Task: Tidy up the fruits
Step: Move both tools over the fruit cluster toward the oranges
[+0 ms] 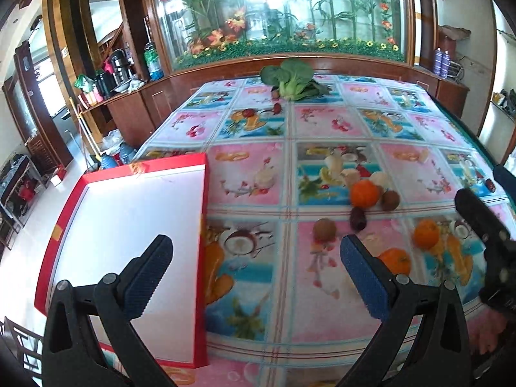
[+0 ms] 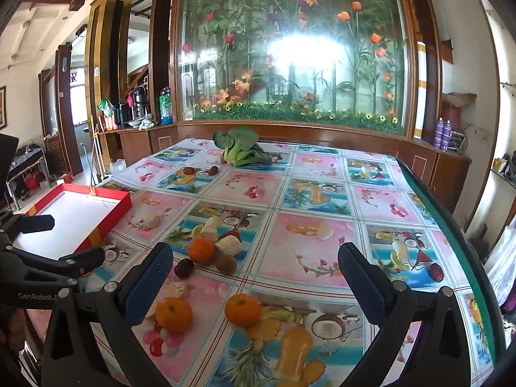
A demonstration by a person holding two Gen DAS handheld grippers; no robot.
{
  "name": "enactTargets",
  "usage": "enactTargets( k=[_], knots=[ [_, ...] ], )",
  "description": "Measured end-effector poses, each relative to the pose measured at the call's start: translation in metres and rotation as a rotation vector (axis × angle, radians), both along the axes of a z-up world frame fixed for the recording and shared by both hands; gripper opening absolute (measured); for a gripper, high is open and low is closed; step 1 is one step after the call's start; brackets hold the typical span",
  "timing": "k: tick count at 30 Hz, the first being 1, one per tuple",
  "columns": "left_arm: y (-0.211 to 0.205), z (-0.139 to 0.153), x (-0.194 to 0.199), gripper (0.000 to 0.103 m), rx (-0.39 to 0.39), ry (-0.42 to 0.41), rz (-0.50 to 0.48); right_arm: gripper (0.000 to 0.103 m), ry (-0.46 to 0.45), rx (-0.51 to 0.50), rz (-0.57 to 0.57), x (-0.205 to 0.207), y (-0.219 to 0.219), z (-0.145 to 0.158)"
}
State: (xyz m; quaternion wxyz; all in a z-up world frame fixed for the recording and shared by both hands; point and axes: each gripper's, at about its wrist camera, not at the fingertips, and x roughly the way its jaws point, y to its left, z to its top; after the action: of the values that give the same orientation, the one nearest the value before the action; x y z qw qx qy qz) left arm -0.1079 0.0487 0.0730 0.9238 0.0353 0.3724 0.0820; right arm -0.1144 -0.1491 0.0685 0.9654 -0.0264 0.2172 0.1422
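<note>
both grippers hang over the near edge of the table, fingers spread wide and holding nothing. the left gripper [image 1: 256, 277] sits half over the red tray [image 1: 80, 190], which lies at 9 o'clock on the cloth [image 2: 309, 193], its white floor bare. the right gripper [image 2: 254, 285] faces the fruit.

the fruit is loose on the cloth: in the right view one orange [image 2: 242, 309] lies between the fingers at 6 o'clock, a second orange [image 2: 174, 314] just beside the left finger, a third orange [image 2: 201, 250] further in, touching a brown fruit [image 2: 226, 263] and near a dark date [image 2: 184, 268]. another brown fruit [image 1: 324, 230] shows in the left view. small dark fruits and a leafy green [image 2: 240, 148] sit far off at 12 o'clock.

risks, as i judge them: the cloth is printed with fruit pictures, so a printed orange or coconut could be mistaken for a real one and the fingers would close on nothing. round oranges will likely roll if a finger nudges one off-centre, and the near edge is close. the second orange is so near the right gripper's left finger that closing on the middle one may knock it. the two grippers are near each other and could collide on the way to the tray. the tray overhangs the table's edge, so a hard drop may tip it.
</note>
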Motion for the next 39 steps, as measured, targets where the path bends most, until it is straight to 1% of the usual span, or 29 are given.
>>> enactTargets(
  k=[14, 16, 18, 19, 23, 28, 36, 39],
  knots=[
    [-0.003, 0.004, -0.005, 0.103, 0.004, -0.018, 0.005, 0.101, 0.009, 0.018, -0.008, 0.001, -0.004, 0.000],
    [-0.004, 0.006, -0.006, 0.103, 0.008, -0.023, 0.004, 0.096, 0.021, 0.023, -0.003, 0.002, -0.005, -0.001],
    [-0.005, 0.007, -0.006, 0.103, 0.009, -0.025, 0.001, 0.094, 0.043, 0.024, -0.004, 0.004, -0.005, -0.003],
    [-0.006, 0.007, -0.006, 0.103, 0.013, -0.027, 0.000, 0.091, 0.052, 0.026, -0.005, 0.005, -0.005, -0.004],
    [-0.011, 0.005, -0.006, 0.103, 0.028, -0.023, -0.005, 0.088, 0.088, 0.051, -0.016, 0.009, -0.010, -0.006],
    [-0.017, 0.002, -0.005, 0.103, 0.048, -0.017, -0.019, 0.080, 0.132, 0.078, -0.022, 0.014, -0.016, -0.010],
    [-0.027, -0.003, -0.002, 0.103, 0.056, -0.002, -0.042, 0.079, 0.179, 0.097, -0.020, 0.019, -0.019, -0.013],
    [-0.030, -0.006, 0.000, 0.103, 0.057, 0.005, -0.050, 0.076, 0.204, 0.098, -0.017, 0.022, -0.020, -0.015]
  ],
)
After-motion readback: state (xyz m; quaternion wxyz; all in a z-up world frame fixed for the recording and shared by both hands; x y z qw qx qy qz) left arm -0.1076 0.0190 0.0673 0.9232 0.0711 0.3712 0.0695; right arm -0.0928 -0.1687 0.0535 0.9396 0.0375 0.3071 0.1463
